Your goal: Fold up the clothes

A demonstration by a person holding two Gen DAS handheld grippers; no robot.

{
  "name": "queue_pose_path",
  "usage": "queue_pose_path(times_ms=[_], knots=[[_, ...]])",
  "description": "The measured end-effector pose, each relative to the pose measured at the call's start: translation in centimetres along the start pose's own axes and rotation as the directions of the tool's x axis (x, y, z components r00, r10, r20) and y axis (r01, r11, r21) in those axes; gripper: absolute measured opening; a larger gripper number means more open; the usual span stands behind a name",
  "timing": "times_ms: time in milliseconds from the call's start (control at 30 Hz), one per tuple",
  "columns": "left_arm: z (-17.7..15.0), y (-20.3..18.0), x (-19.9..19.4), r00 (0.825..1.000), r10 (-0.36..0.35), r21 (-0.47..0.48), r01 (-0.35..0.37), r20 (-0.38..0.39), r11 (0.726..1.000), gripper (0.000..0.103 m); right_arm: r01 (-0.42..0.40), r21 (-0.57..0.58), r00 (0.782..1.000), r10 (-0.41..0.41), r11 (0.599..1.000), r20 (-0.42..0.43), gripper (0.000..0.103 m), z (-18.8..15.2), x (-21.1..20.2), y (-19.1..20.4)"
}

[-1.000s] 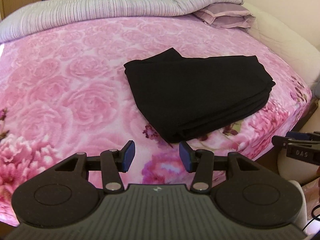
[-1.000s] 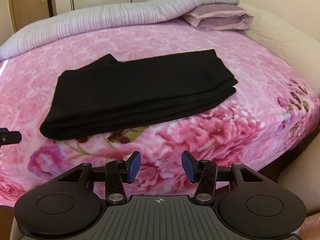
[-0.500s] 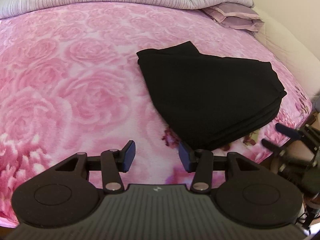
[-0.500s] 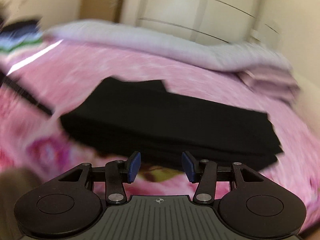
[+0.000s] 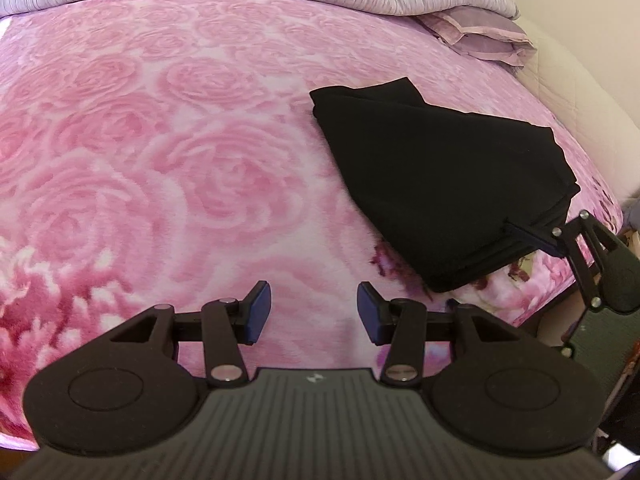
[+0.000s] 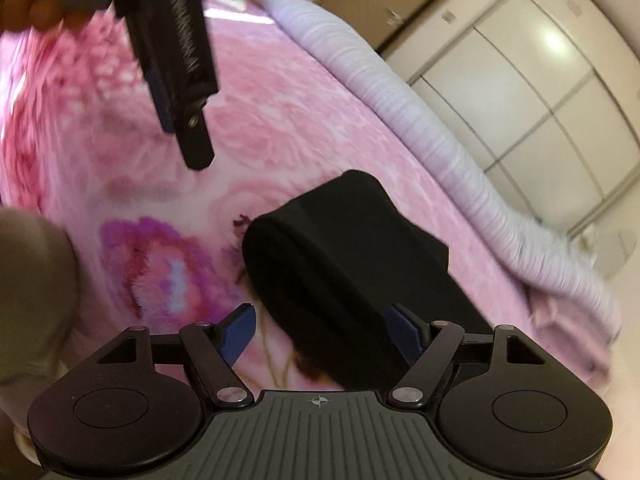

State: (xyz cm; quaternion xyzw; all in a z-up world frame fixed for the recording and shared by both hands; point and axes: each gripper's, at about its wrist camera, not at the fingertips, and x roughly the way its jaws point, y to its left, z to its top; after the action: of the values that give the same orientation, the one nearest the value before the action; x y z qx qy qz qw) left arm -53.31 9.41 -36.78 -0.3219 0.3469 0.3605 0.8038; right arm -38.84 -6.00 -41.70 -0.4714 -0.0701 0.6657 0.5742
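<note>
While right gripper (image 6: 320, 332) straddles folded black garment (image 6: 344, 264) edge, pink bedspread (image 5: 160, 160) leftward.

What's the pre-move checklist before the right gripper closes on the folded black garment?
1. Right gripper open: ok, blue pads spread wide.
2. Folded black garment between its fingers: ok in the right wrist view; its near edge sits between the pads.
3. All layers captured: cannot tell; in the left wrist view a finger enters the stacked edge, depth unclear.
4. Left gripper clear of the garment: ok, open over the pink blanket.
5. Garment flat and folded: ok.
6. Image sharpness for alignment: not ok, right wrist view is motion-blurred.
</note>
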Motion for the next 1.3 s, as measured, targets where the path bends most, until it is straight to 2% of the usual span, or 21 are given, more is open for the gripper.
queue_pose_path(times_ms=[267,300,367,400,467,500,533,567,633,700,733,800,867,900,1000,1067,1100,1167,1200,1267,1300], knots=[[0.5,1.0,0.6,1.000,0.000,-0.006,0.000,-0.007,1.000,0.043,0.050,-0.155,0.997,-0.040,0.987,0.065,0.074,0.7,1.9,1.6],[0.7,1.1,0.6,1.000,0.002,-0.004,-0.002,-0.007,1.000,0.043,0.050,-0.158,0.997,-0.038,0.986,0.074,0.069,0.8,2.2,1.6],[0.9,1.1,0.8,1.000,0.007,0.000,-0.007,-0.008,1.000,0.043,0.029,-0.154,0.997,-0.018,0.988,0.070,0.042,1.1,2.7,1.7],[1.1,1.1,0.8,1.000,0.009,0.002,-0.009,-0.008,1.000,0.043,-0.001,-0.127,0.999,0.008,0.992,0.053,0.022,1.3,3.1,1.4],[1.5,1.1,0.9,1.000,0.015,0.009,-0.015,-0.008,1.000,0.043,-0.030,-0.022,0.998,0.031,0.999,0.049,0.016,1.5,3.2,0.2],[1.9,0.9,1.0,1.000,0.018,0.017,-0.018,-0.005,1.000,0.043,-0.067,0.104,0.996,0.062,0.992,0.058,0.012,1.5,3.0,-1.3],[2.4,0.7,1.1,1.000,0.020,0.026,-0.020,-0.003,0.999,0.043,-0.110,0.239,0.993,0.096,0.965,0.072,0.011,1.4,2.8,-3.1],[2.8,0.4,1.2,1.000,0.022,0.035,-0.022,0.000,0.999,0.042,-0.152,0.369,0.988,0.127,0.917,0.091,0.010,1.3,2.6,-4.8],[4.0,-0.5,1.5,1.000,0.019,0.056,-0.019,0.009,0.998,0.042,-0.263,0.692,0.965,0.188,0.672,0.184,0.010,-0.6,2.0,-10.2],[5.5,-1.9,1.9,1.000,-0.007,0.076,0.005,0.024,0.997,0.042,-0.307,0.857,0.951,0.160,0.414,0.264,0.010,-3.5,1.4,-14.8],[6.3,-2.7,2.2,0.999,-0.022,0.088,0.019,0.032,0.996,0.042,-0.315,0.892,0.949,0.135,0.324,0.286,0.010,-4.8,1.1,-16.6],[7.9,-4.8,2.9,0.997,-0.056,0.125,0.049,0.049,0.991,0.042,-0.326,0.929,0.945,0.081,0.173,0.317,0.010,-7.8,0.1,-20.0],[9.2,-7.2,3.9,0.994,-0.091,0.165,0.080,0.060,0.983,0.042,-0.312,0.948,0.950,0.031,0.069,0.310,0.010,-10.9,-0.5,-22.7],[9.9,-8.5,4.6,0.992,-0.114,0.183,0.101,0.061,0.978,0.042,-0.298,0.954,0.955,0.005,0.022,0.298,0.010,-12.5,-0.7,-24.0],[11.3,-12.1,7.1,0.981,-0.186,0.227,0.170,0.051,0.959,0.042,-0.210,0.976,0.977,-0.053,-0.062,0.207,0.009,-17.1,-1.6,-26.5],[12.0,-14.2,9.5,0.974,-0.224,0.248,0.211,0.025,0.945,0.042,-0.119,0.986,0.992,-0.047,-0.113,0.114,0.009,-20.0,-1.5,-27.2],[12.2,-15.0,10.6,0.972,-0.234,0.251,0.225,0.006,0.941,0.042,-0.069,0.986,0.997,-0.028,-0.154,0.065,0.009,-21.8,-0.9,-27.5],[12.7,-16.4,12.6,0.967,-0.251,0.253,0.251,-0.033,0.934,0.039,-0.041,0.977,0.999,-0.012,-0.211,0.039,0.009,-24.0,0.0,-28.2],[12.9,-17.0,13.1,0.966,-0.257,0.258,0.258,-0.037,0.931,0.039,-0.059,0.974,0.998,-0.026,-0.220,0.054,0.009,-24.6,-0.2,-28.7],[13.3,-17.9,13.4,0.961,-0.275,0.276,0.272,-0.028,0.922,0.039,-0.112,0.980,0.991,-0.089,-0.165,0.098,0.009,-23.9,-1.5,-29.9],[13.6,-18.1,13.4,0.959,-0.284,0.280,0.279,-0.023,0.919,0.039,-0.138,0.983,0.984,-0.132,-0.120,0.122,0.009,-23.4,-2.5,-30.7]])
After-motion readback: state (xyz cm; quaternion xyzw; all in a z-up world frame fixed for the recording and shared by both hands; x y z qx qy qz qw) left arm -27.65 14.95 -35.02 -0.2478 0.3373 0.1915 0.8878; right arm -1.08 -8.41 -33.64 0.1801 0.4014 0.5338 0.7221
